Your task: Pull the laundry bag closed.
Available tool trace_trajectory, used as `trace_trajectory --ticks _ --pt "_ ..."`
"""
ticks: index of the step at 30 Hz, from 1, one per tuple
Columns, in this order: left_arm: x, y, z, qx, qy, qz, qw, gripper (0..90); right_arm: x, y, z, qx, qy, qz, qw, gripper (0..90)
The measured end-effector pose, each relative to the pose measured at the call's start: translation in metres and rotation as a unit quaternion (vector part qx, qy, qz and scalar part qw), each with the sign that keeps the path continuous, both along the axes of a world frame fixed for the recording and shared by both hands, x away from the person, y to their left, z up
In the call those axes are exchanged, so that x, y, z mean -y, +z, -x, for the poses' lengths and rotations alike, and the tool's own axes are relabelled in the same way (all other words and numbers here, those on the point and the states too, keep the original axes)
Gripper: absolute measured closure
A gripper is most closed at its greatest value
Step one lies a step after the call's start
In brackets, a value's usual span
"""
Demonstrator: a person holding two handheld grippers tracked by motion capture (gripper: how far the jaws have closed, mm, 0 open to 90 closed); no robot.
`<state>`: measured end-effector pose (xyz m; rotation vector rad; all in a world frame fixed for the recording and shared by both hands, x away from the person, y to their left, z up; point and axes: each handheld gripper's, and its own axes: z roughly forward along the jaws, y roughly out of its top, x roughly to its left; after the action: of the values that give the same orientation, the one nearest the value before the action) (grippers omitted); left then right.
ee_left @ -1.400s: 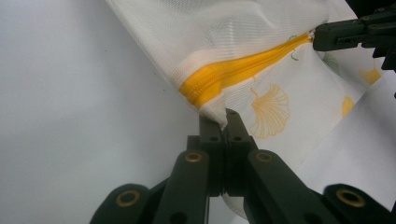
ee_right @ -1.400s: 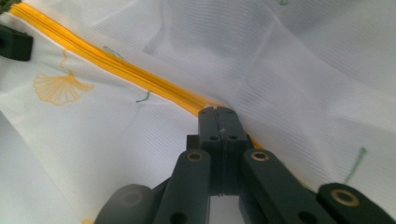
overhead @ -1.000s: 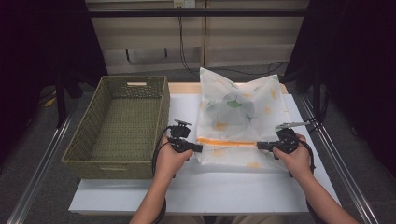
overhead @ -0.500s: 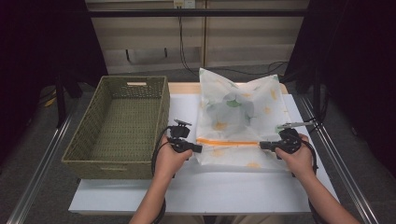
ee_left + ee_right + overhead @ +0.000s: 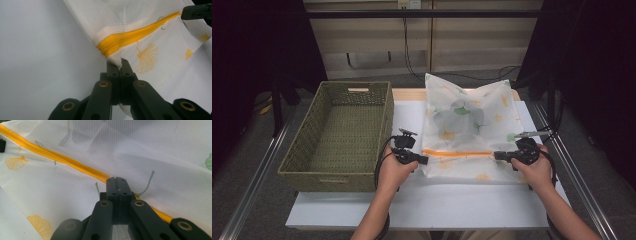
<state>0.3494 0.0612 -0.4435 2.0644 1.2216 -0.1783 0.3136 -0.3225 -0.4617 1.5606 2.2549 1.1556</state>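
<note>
A white mesh bag (image 5: 467, 120) printed with leaves lies on the white table, and an orange zipper (image 5: 457, 153) runs across its near part. My left gripper (image 5: 424, 160) is shut on the bag's left corner, just below the zipper's end (image 5: 130, 38); a fold of white fabric is pinched between the jaws of the left gripper (image 5: 119, 62). My right gripper (image 5: 498, 156) is at the zipper's right end. In the right gripper view its jaws (image 5: 117, 180) are closed over the orange zipper (image 5: 50, 153). What they pinch there is hidden. Something dark shows inside the bag.
A green woven basket (image 5: 312, 165) stands empty at the left, close beside my left hand. The white table top (image 5: 412, 205) reaches toward the near edge. Metal rails run along both sides, and cables hang behind the table.
My right gripper has crept slightly to the right at the zipper's end. The left gripper and the bag's corner have stayed in place.
</note>
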Motion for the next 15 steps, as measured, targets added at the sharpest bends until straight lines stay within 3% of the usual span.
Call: trace_trajectory --ticks 2,3,4,5,9,11,15 --pt "0.0 -0.001 0.0 -0.001 0.001 0.0 1.0 89.4 0.0 0.0 0.0 -0.001 0.001 0.002 1.0 90.0" --pt "-0.002 -0.001 -0.001 0.002 -0.012 -0.018 0.9998 89.4 0.0 0.0 0.0 -0.001 0.001 0.001 1.0 90.0" --pt "-0.001 -0.002 0.0 0.003 -0.002 -0.016 0.9999 89.4 0.0 0.0 0.0 -0.002 -0.003 0.01 0.9999 90.0" --pt "-0.002 -0.002 0.0 0.002 -0.007 -0.018 0.9998 89.4 0.001 0.0 0.0 -0.004 -0.004 0.017 0.9998 90.0" --pt "0.0 -0.002 0.0 0.001 0.004 -0.012 0.9999 89.4 0.009 -0.001 0.001 -0.003 -0.01 0.011 0.9999 90.0" --pt "-0.001 -0.002 -0.001 0.001 -0.007 -0.023 0.9997 89.4 0.012 -0.001 0.001 -0.001 -0.012 0.008 0.9999 90.0" --pt "-0.001 -0.003 0.0 0.001 -0.005 -0.022 0.9997 89.4 0.016 0.0 0.003 -0.001 -0.014 0.011 0.9998 90.0"
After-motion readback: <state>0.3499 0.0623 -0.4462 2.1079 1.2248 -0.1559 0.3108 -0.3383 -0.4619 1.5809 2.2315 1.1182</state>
